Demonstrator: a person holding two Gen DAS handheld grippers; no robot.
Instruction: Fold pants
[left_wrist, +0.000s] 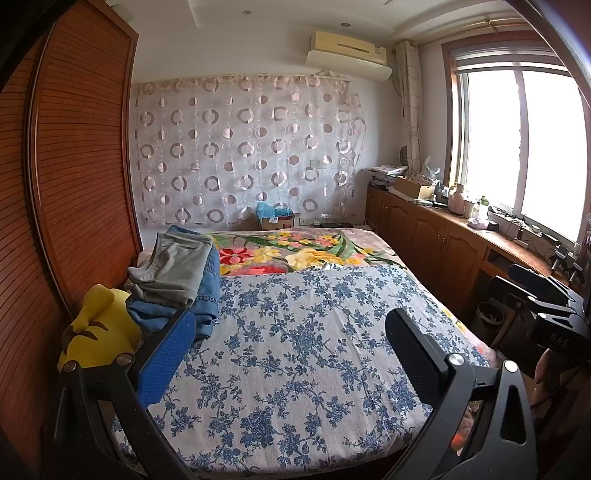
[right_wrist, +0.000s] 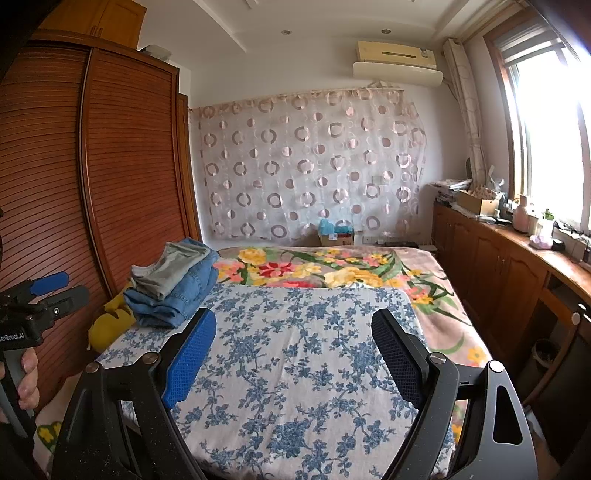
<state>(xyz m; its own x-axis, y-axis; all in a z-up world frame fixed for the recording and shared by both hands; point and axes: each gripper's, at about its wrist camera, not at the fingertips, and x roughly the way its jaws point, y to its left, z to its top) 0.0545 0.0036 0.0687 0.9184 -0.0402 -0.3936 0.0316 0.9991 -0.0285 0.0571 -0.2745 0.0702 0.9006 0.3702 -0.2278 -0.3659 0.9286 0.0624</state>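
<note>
- Pants sitting in a folded stack at the left edge of the bed, beside the wardrobe: grey pair on top, blue denim underneath.
- Yellow plush toy lying just in front of the stack, touching its near side.
- Blue-flower sheet covering the near part of the bed; a brighter floral blanket showing beyond it.
- Left gripper hovering over the sheet w/ jaws standing wide apart, nothing between the pads; its blue pad overlapping the denim in the left wrist view, contact not clear.
- Right gripper likewise gaping wide over the sheet, gripping nothing, well apart from the stack.
- In the right wrist view the left tool is showing at the far left, w/ a hand wrapping its handle; a white label on its body reading partly "...enRobot.AI".
- In the left wrist view the right tool is sitting at the right edge; raised marks on its body too blurred to read.
- Circle-pattern curtain hanging on the far wall, AC unit above it.
- Cardboard box standing behind the bed; its small label too small to read.
</note>
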